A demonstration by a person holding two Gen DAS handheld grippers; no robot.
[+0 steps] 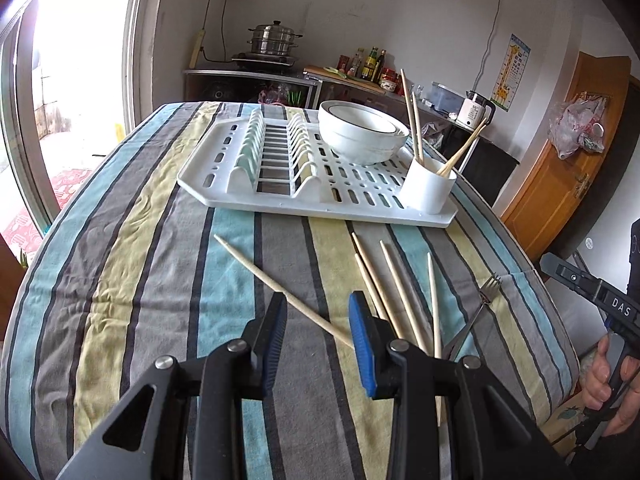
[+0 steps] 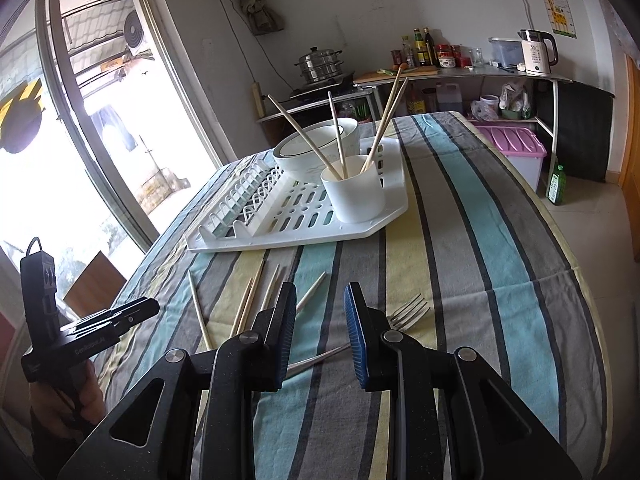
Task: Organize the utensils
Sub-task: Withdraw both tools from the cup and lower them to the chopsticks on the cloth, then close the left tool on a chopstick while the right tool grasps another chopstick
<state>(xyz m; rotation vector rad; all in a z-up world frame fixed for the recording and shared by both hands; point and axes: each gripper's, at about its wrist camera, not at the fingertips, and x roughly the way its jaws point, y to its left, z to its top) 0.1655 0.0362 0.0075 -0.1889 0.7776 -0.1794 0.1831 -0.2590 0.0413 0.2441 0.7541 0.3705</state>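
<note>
Several wooden chopsticks [image 1: 400,288] lie loose on the striped cloth in front of a white drying rack [image 1: 224,196]. One chopstick [image 1: 280,288] lies apart, slanting under my left gripper [image 1: 318,312], which hangs open just above it and holds nothing. A metal fork [image 2: 408,312] lies to the right of the chopsticks [image 2: 248,304]. Its handle runs beneath my right gripper [image 2: 320,308], which is also open and empty. A white cup [image 2: 354,192] on the rack's near corner holds several upright chopsticks.
Two stacked white bowls [image 1: 360,132] sit on the rack behind the cup [image 1: 426,188]. The table's right edge [image 2: 592,320] drops to a tiled floor with a pink-lidded bin [image 2: 516,144]. A kitchen counter with a steamer pot [image 1: 274,40] and bottles stands behind, and a glass door to the left.
</note>
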